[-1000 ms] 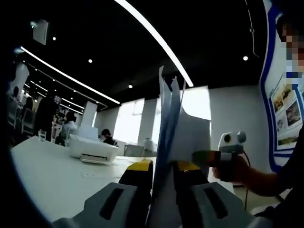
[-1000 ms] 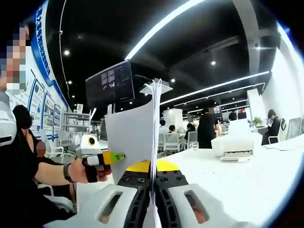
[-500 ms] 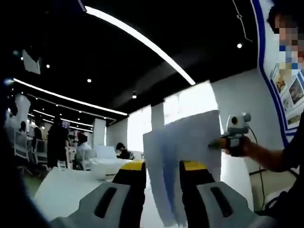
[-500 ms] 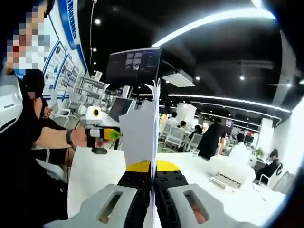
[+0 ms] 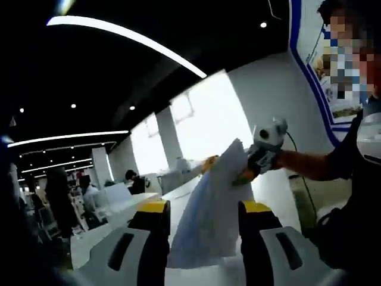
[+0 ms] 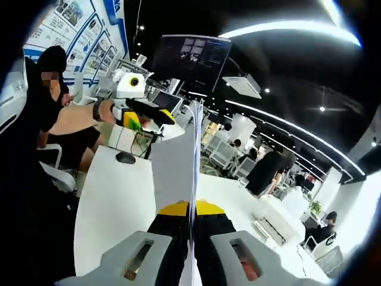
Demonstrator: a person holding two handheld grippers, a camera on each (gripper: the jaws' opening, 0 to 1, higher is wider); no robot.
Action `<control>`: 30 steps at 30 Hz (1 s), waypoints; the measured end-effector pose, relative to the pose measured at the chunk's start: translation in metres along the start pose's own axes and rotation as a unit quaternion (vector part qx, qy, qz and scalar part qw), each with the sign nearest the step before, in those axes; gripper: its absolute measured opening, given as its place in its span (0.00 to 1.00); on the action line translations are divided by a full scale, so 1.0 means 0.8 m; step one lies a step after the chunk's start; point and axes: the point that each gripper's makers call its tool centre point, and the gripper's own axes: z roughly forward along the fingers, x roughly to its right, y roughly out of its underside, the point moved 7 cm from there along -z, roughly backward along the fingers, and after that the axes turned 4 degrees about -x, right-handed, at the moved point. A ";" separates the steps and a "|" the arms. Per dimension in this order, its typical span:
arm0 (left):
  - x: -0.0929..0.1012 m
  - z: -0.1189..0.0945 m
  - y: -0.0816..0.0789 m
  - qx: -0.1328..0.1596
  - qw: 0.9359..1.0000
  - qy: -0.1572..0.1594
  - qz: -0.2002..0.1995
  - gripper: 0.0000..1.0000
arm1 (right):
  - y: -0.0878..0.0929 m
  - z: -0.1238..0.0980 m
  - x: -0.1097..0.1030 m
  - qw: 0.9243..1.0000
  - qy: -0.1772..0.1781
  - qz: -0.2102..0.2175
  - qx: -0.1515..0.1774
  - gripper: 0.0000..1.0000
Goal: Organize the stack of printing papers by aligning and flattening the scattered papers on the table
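Papers [image 6: 178,179] are off the table [image 6: 113,202], pinched edge-on in your right gripper [image 6: 191,210]. Your left gripper [image 5: 201,208] has its jaws spread wide, with the sheets loose between them. Edges look fairly even, but you've yet to lay the stack down on the table and flatten it.

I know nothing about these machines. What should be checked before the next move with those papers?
1. Right tool gripping the papers: ok, its jaws are shut on their lower edge.
2. Left tool gripping: not ok, its jaws stand apart, with the papers loose between them.
3. Sheet edges lined up: cannot tell, too blurred.
4. Papers flat on the table: not ok, they are held upright in the air.
5. Landing spot: cannot tell; a small dark object lies on the table.
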 end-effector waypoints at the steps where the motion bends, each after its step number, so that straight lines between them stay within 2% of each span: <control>1: 0.001 0.003 -0.001 -0.011 1.000 0.000 0.021 0.50 | -0.001 0.001 -0.001 1.000 -0.003 -0.005 -0.004 0.00; 6: 0.002 0.020 -0.002 -0.052 0.995 -0.007 0.084 0.54 | -0.011 0.008 -0.012 0.999 -0.015 -0.044 -0.026 0.00; 10: 0.004 0.028 0.002 -0.064 0.993 0.005 0.095 0.53 | -0.015 0.011 -0.020 0.997 -0.025 -0.060 -0.030 0.00; 15: 0.012 0.040 0.013 -0.088 0.992 0.035 0.088 0.36 | -0.020 0.013 -0.031 0.996 -0.040 -0.072 -0.025 0.00; 17: 0.016 0.045 0.017 -0.094 0.991 0.040 0.087 0.34 | -0.022 0.013 -0.035 0.996 -0.048 -0.075 -0.022 0.00; 19: 0.022 0.048 0.019 -0.097 0.990 0.046 0.095 0.31 | -0.023 0.014 -0.038 0.995 -0.052 -0.078 -0.020 0.00; 23: 0.025 0.051 0.023 -0.097 0.988 0.046 0.108 0.15 | -0.019 0.014 -0.040 0.996 -0.051 -0.075 -0.023 0.00; 26: 0.029 0.051 0.024 -0.083 0.992 0.054 0.075 0.06 | -0.017 0.013 -0.038 0.997 -0.046 -0.065 -0.011 0.00; 28: 0.027 0.049 0.022 -0.072 0.994 0.042 0.068 0.06 | -0.018 0.012 -0.034 0.996 -0.028 -0.085 0.010 0.00; 30: 0.024 0.045 0.021 -0.066 0.996 0.033 0.056 0.06 | -0.015 0.008 -0.030 0.997 -0.015 -0.078 0.026 0.11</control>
